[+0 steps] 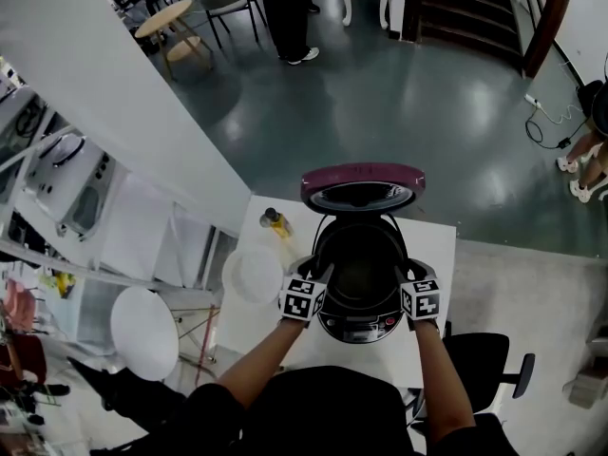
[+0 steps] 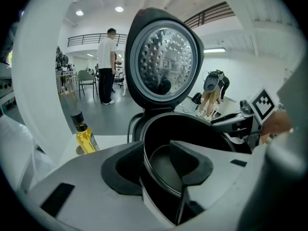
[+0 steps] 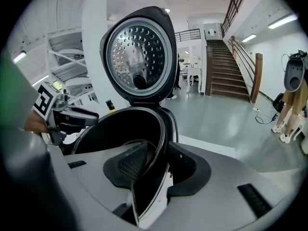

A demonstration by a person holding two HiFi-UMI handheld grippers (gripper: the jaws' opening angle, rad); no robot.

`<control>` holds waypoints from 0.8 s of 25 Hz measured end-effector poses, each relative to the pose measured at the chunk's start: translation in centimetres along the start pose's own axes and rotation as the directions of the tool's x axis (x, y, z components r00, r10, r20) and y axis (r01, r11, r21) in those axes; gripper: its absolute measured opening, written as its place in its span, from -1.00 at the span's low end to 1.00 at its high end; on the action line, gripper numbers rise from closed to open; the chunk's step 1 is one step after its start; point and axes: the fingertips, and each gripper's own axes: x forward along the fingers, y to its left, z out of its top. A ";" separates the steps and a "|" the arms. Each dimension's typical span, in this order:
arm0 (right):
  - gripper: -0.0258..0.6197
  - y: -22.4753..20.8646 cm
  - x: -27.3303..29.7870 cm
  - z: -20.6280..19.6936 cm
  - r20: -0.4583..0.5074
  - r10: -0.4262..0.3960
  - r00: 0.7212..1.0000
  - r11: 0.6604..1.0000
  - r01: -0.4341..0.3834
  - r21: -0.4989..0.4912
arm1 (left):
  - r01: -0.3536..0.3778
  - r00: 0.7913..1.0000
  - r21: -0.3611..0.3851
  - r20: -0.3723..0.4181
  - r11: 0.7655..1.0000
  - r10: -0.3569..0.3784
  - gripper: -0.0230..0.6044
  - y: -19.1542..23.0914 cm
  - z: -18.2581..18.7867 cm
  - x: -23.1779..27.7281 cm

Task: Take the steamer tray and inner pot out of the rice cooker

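The rice cooker (image 1: 361,323) stands on the white table (image 1: 435,247) with its lid (image 1: 361,187) raised. The dark inner pot (image 1: 361,255) sits inside it. My left gripper (image 1: 321,275) is at the pot's left rim. In the left gripper view the gripper (image 2: 156,159) is open, and the pot's rim (image 2: 144,158) runs between the jaws with a gap at the inner pad. My right gripper (image 1: 400,275) straddles the right rim (image 3: 161,143) the same way, open (image 3: 156,161). A white round tray (image 1: 255,274) lies on the table left of the cooker.
A bottle of yellow oil (image 1: 275,222) stands at the table's far left, close to the lid hinge. A black chair (image 1: 486,364) is at the right. A round white stool (image 1: 142,332) stands left of the table. A person (image 1: 285,12) stands far off on the grey floor.
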 end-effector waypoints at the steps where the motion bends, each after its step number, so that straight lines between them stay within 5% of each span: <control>1: -0.53 0.0 0.0 0.0 0.001 0.001 1.000 1.000 -0.001 -0.001 | -0.005 1.000 0.003 -0.001 1.000 0.005 -0.42 0.0 0.0 0.0; 20: -0.59 0.1 1.0 0.2 -0.026 0.033 0.999 0.999 -0.034 -0.028 | -0.046 0.995 0.029 -0.083 0.999 0.048 -0.51 0.9 -1.0 0.8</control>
